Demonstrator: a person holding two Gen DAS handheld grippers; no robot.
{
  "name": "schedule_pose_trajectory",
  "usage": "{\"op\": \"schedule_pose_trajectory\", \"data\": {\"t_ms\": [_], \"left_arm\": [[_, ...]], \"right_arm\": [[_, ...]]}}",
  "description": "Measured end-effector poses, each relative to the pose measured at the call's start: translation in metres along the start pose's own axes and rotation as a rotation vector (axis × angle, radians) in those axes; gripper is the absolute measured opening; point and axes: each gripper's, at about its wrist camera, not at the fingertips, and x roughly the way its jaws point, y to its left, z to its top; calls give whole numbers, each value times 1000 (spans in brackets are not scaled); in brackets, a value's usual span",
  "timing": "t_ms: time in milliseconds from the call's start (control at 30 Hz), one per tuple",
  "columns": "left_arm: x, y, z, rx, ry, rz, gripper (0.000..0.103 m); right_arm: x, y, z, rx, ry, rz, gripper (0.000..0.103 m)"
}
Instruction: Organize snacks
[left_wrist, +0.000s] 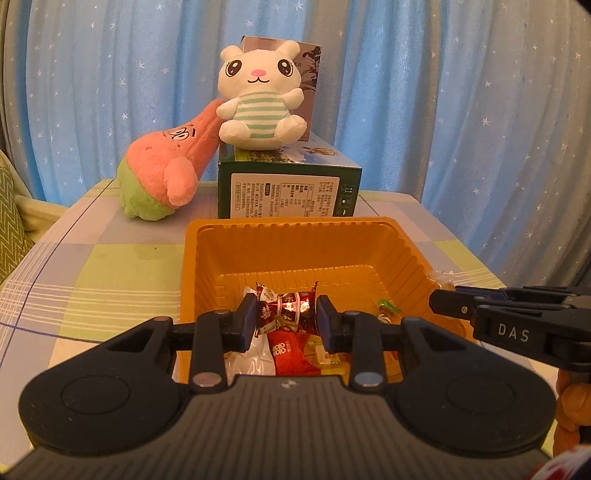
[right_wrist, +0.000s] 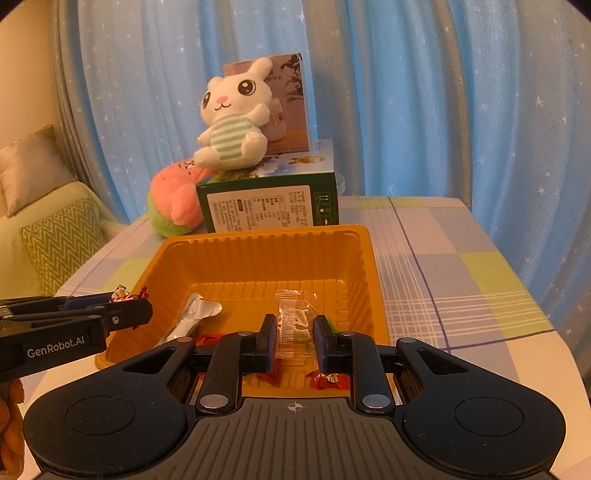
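Red candy (left_wrist: 286, 308) pinched between left jaws, clear-wrapped snack (right_wrist: 294, 325) between right jaws

a home: starry blue curtains (left_wrist: 424, 92), cushioned sofa (right_wrist: 55, 229), plush rabbit (left_wrist: 258, 96).

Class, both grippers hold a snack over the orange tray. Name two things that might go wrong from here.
1. The left gripper pinches the red candy only by its crinkly wrapper; it may slip out early.
2. The right gripper hangs near the orange tray rim, so the clear packet might land outside.
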Motion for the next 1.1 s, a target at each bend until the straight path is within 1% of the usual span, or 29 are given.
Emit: {"op": "schedule_pose_trajectory", "data": {"t_ms": [167,333,433,733,800,833,867,1000,1100], "left_arm": [[11,10,7,-15,0,16,31],[22,25,15,-69,4,23,31],[27,29,15,-71,12,34,31],[37,25,12,-47,34,22,32],[41,26,12,-59,53,8,36],[42,28,12,-68,58,3,49],[41,29,11,-76,53,8,60],[39,32,11,-79,42,28,60],[39,32,11,-80,43,29,61]], "right_arm": [[10,-3,3,18,-2,-7,21],[18,-5,7,33,-6,-6,21],[24,-6,8,36,-1,-3,21],[33,-3,8,35,12,3,21],[34,-4,8,36,14,2,21],[34,-4,8,39,15,2,21],[34,-5,8,40,15,1,21],[34,-5,8,44,15,2,21],[34,-5,8,45,15,3,21]]}}
